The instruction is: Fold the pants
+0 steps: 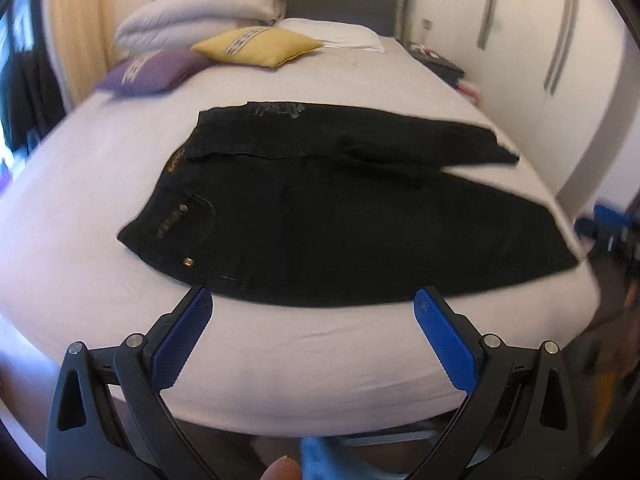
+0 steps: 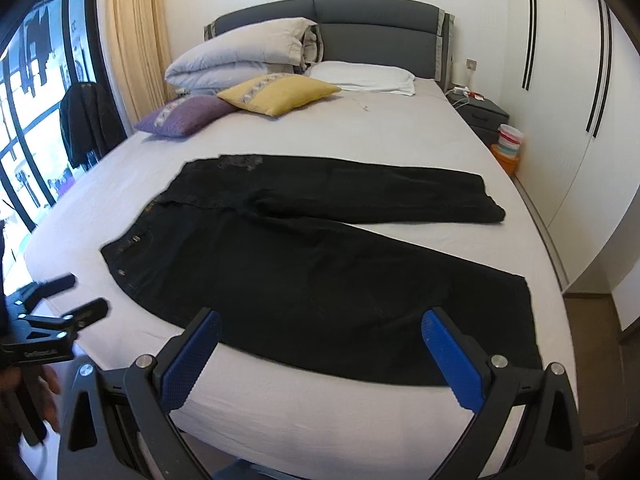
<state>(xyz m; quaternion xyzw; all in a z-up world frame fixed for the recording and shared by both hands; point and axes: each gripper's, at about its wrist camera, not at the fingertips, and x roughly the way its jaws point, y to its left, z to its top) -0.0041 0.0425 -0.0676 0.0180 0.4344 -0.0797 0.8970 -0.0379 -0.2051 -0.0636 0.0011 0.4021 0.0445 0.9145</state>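
Black pants [image 1: 340, 216] are seen spread flat across the bed [image 1: 280, 92], filling mid-frame, waistband at frame left, the two legs splayed toward frame right. The left gripper [image 1: 313, 300] is held wide open and empty, at the pants' lower edge; contact cannot be told. The right gripper [image 2: 320, 322] is likewise spread wide, nothing held. Only the right wrist view shows the left gripper's black fingers [image 2: 86, 310] at lower left, and a window [image 2: 36, 80] at upper left.
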